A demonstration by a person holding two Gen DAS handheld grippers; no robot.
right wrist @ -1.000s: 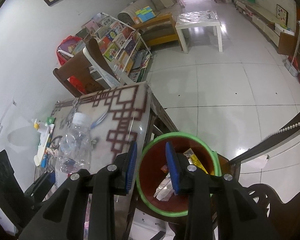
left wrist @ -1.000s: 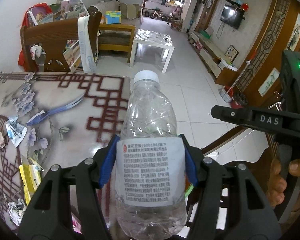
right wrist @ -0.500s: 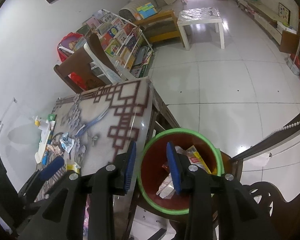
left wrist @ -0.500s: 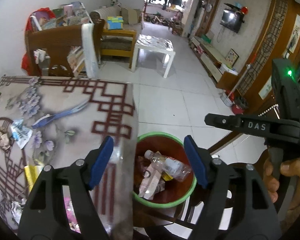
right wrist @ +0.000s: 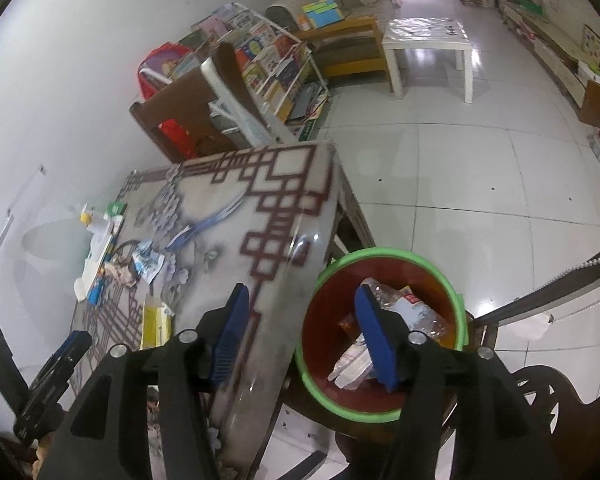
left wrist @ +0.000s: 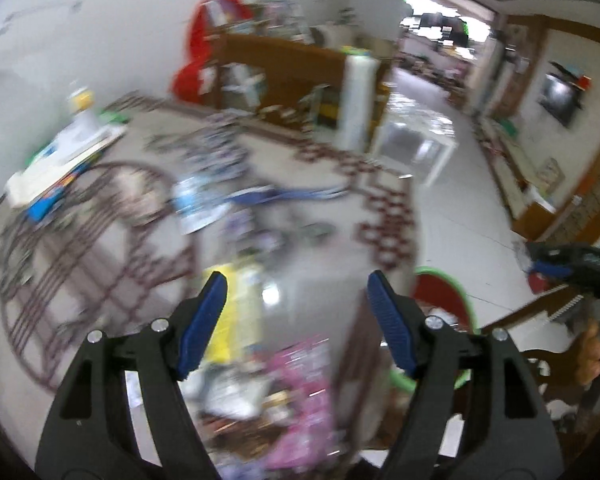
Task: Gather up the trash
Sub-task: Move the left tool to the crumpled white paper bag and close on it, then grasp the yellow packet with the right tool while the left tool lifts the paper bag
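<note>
Blurred view along the left gripper (left wrist: 296, 292), its blue-padded jaws apart with nothing between them, above a patterned table (left wrist: 100, 264) strewn with wrappers. A yellow box (left wrist: 230, 320) lies just below. A green-rimmed bin (left wrist: 444, 292) stands at the table's right edge.

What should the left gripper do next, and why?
Probably reach for the yellow box. The left gripper is open and empty over the table, the bottle already lies in the bin, and litter remains.
</note>
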